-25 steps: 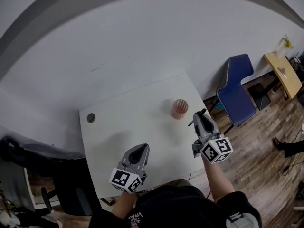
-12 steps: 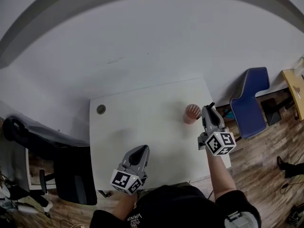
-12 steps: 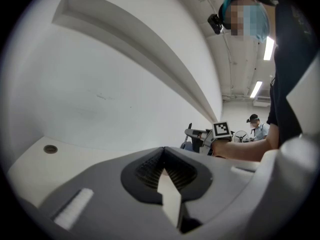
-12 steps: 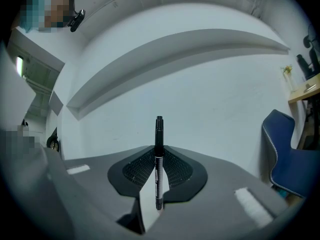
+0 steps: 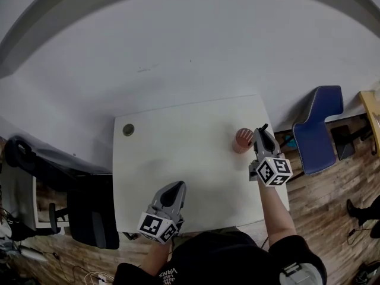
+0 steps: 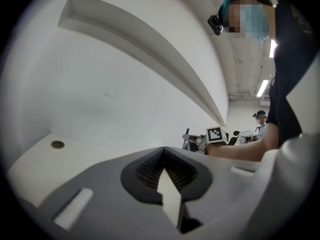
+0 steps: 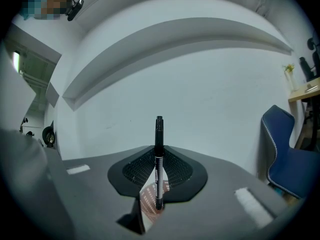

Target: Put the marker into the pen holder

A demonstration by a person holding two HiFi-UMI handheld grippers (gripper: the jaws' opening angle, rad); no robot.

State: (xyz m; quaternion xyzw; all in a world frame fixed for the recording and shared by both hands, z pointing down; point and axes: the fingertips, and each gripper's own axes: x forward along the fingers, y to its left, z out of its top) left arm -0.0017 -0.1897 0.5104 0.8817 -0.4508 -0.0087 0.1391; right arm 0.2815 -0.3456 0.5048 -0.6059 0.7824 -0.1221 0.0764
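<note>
A black marker (image 7: 159,159) stands upright between the jaws of my right gripper (image 7: 158,181), which is shut on it. In the head view that right gripper (image 5: 262,136) hovers at the table's right edge, right beside the pinkish pen holder (image 5: 242,139); the marker's tip (image 5: 263,126) pokes out past the jaws. Through the jaws' gap in the right gripper view a strip of the ribbed pen holder (image 7: 149,200) shows just below the marker. My left gripper (image 5: 174,190) hangs over the table's near edge, shut with nothing in it; its jaws (image 6: 164,176) meet.
The white table (image 5: 178,153) has a round cable grommet (image 5: 129,129) at its far left corner. A blue chair (image 5: 320,126) stands to the right on the wooden floor. A dark office chair (image 5: 83,209) sits left of the table. The wall lies beyond.
My right gripper with the marker has moved closer to the pen holder. The head view has shifted, so the table now sits more centred. The left gripper has stayed in place.
</note>
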